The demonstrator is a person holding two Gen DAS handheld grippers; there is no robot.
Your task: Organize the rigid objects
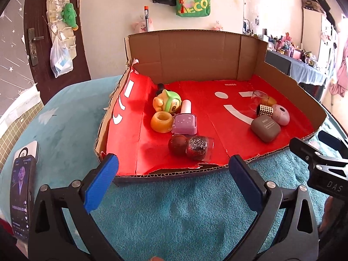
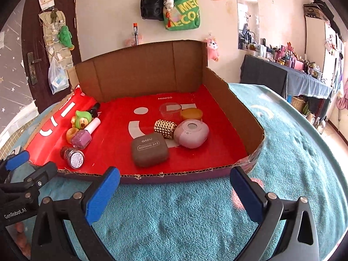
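Note:
A cut-down cardboard box with a red floor lies on a teal blanket. At its left are a green toy figure, an orange ring, a purple nail polish bottle and a glitter jar. At its right are a brown eyeshadow case, a pink round case, a gold studded cylinder, a clear cup and an orange jar. My left gripper and right gripper are open and empty before the box's front edge.
A phone lies on the blanket at the left. A dark door stands behind at the left. Bags hang on the wall. A cluttered table stands at the right. Teal blanket surrounds the box.

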